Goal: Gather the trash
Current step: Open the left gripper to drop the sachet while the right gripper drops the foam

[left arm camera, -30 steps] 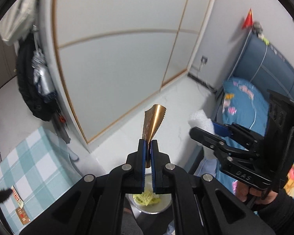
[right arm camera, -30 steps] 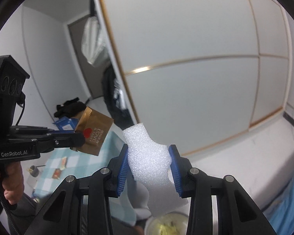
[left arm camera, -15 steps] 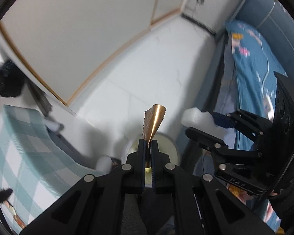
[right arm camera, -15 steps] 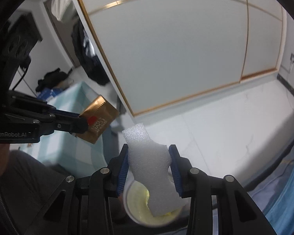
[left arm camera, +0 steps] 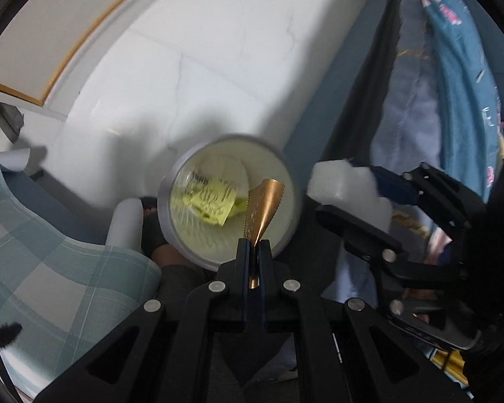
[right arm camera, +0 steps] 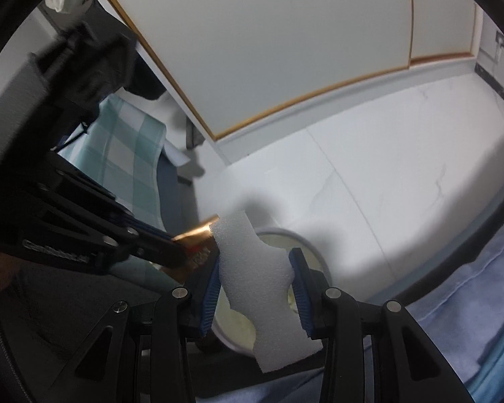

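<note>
A: Left wrist view, far left: a teal-and-white checked cloth (left arm camera: 50,268) drapes over something, with pale tiled floor (left arm camera: 218,67) above it in the frame.

B: Centre?

A: A round white bin (left arm camera: 171,208), seen from above, standing on the floor. Yellowish paper scraps (left arm camera: 210,201) lie in the bottom. The left gripper (left arm camera: 253,247) points steeply down at it, jaws pressed together on a gold foil wrapper (left arm camera: 263,208). The wrapper's serrated free end stands up over the bin's mouth, toward its right side.

B: Touching the bin?

A: Can't tell. It overlaps the opening in this view, nothing more.

B: Right of that?

A: The right gripper (left arm camera: 366,194) comes in from the right edge, clamped on a white foam piece (left arm camera: 342,189). The foam sits just beside the bin's right rim in this view. Behind it, blue patterned bedding (left arm camera: 453,67).

B: Right wrist view, same order.

A: Left: the left gripper (right arm camera: 181,250), blurred, with the gold wrapper (right arm camera: 198,235) at its tip, just beside the foam's upper left corner. Whether they touch, unclear. Checked cloth (right arm camera: 131,154) behind.

B: Centre?

A: Right gripper (right arm camera: 255,288), blue pads (right arm camera: 300,288) squeezing the foam piece (right arm camera: 252,268) at its notched waist. The foam hides most of the bin (right arm camera: 316,255) beneath it. Farther right: white floor (right arm camera: 403,168), then blue bedding (right arm camera: 470,302).
</note>
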Motion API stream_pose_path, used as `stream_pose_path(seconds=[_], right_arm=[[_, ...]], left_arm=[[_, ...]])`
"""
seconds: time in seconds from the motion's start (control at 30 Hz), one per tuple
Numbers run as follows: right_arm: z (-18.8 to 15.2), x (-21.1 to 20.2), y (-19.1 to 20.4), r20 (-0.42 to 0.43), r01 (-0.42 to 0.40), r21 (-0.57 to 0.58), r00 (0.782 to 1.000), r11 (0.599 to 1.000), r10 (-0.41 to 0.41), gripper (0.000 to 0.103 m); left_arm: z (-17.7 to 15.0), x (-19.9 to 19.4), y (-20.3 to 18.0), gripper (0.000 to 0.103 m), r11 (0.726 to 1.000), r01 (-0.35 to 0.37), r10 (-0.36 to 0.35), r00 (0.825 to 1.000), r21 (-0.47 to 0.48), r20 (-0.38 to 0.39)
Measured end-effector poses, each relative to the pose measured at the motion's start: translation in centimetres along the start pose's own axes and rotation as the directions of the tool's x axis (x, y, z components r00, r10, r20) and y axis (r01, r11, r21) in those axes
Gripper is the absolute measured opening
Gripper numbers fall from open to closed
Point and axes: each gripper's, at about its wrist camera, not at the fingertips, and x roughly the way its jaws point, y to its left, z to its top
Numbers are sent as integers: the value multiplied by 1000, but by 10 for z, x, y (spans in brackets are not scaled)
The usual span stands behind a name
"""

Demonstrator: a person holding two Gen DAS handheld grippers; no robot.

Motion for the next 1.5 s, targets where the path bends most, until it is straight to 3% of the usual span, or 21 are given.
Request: stream_pose_path(seconds=[0.23,0.5,0.77,0.9,1.1,1.27,1.4,1.5], right_arm=[[-8,25,-19,-47,-65,158,996,985,73,38],[-19,47,-32,-105,-67,263,990,962,98,38],[-25,60,-30,-122,-52,268,989,962,88,39],[-25,63,-29,-132,-46,257,988,965,83,40],[-27,66,-28,-144,-47,272,986,961,89,40],[-29,65,-28,-142,-39,269,987,962,80,49],[-29,65,-25,-142,-23,254,988,967,61,53],[-30,64,-24,-142,-20,254,988,967,58,54]], left_arm=[[14,23,12,1,999,46,-47,995,-13,-90],[18,38,21,4,997,48,-56,989,-61,-135],[18,48,30,9,992,49,-66,986,-112,-154],[18,52,31,16,991,66,-84,983,-117,-162],[18,52,34,16,990,54,-74,985,-127,-154],[18,52,36,17,988,68,-89,984,-137,-156],[17,48,38,30,986,63,-85,987,-153,-140],[18,42,41,33,986,55,-74,990,-159,-116]])
